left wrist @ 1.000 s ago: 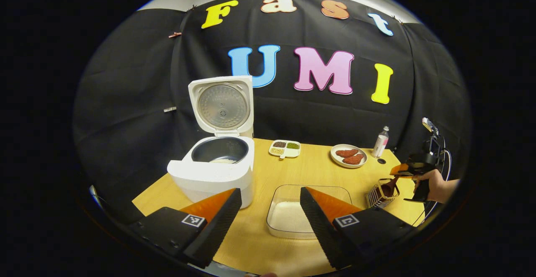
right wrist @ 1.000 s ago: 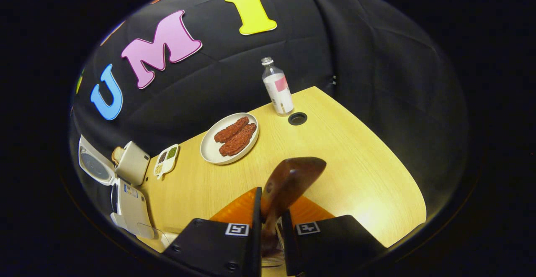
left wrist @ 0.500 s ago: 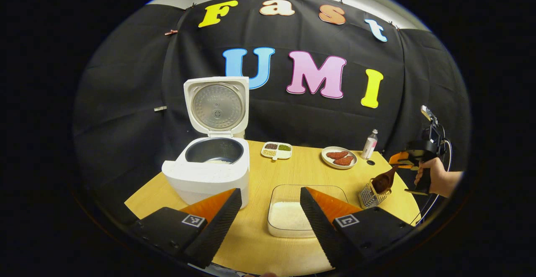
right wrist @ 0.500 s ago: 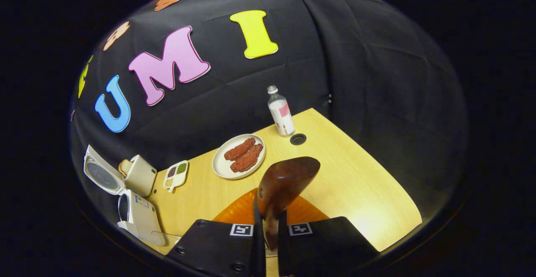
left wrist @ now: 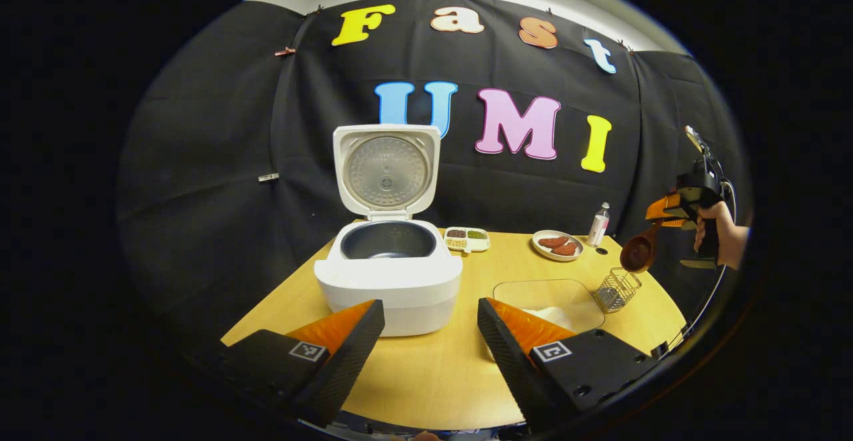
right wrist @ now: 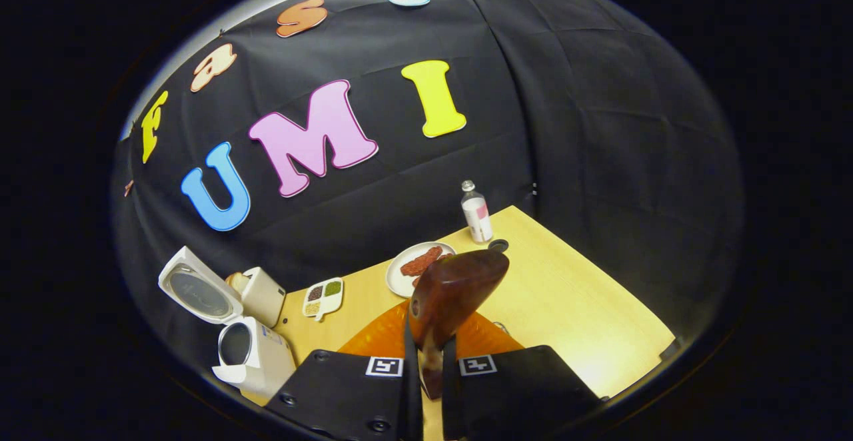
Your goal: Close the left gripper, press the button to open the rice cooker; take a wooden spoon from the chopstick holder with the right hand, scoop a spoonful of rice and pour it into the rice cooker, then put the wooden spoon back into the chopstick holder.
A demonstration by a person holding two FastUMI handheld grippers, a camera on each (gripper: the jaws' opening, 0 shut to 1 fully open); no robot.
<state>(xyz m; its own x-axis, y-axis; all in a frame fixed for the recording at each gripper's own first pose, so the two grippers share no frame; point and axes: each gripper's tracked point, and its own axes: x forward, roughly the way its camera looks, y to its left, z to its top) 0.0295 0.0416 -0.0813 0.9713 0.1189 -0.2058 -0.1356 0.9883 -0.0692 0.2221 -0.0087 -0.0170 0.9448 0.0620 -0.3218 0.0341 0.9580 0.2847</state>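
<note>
The right tongs point(right wrist: 426, 368) were clamped on the wooden spoon point(right wrist: 453, 288), held above the chopstick holder point(left wrist: 617, 289); the left tongs point(left wrist: 426, 341) stood apart near the open rice cooker point(left wrist: 388, 274). A thin grip on the handle could let the spoon twist while scooping.

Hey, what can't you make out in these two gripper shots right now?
- Wooden spoon handle: right gripper view, hidden between the right tongs.
- Rice tray: left gripper view, near half covered by a finger of the left tongs.
- Rice cooker pot bottom: left gripper view, behind its front rim.
</note>
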